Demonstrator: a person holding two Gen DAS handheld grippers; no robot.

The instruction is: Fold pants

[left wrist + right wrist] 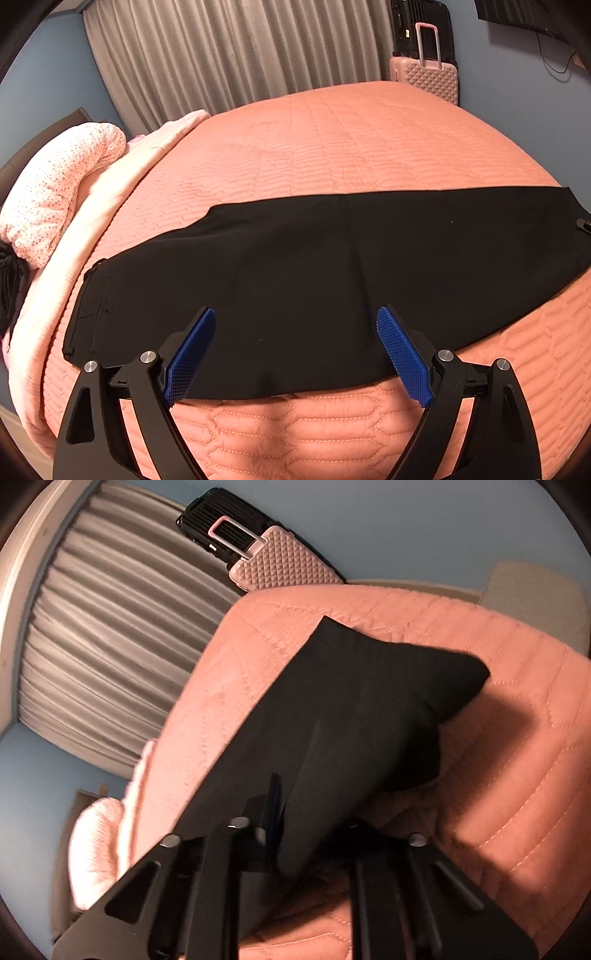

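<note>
Black pants (314, 266) lie flat across the salmon quilted bed (332, 147), waistband end at the left. My left gripper (295, 354) hovers open and empty over the pants' near edge, its blue pads (192, 354) wide apart. In the right wrist view the pants (351, 709) are lifted off the bed, hanging from my right gripper (284, 812). The cloth covers most of its fingers; the jaws stand close together around the fabric. The far hem end droops and casts a shadow on the quilt.
A pink floral duvet (55, 184) and pale blanket are bunched at the bed's left. Grey curtains (240, 55) hang behind. A pink suitcase (428, 77) and a black one stand past the bed's far corner. A beige cushion (535, 598) is at the right.
</note>
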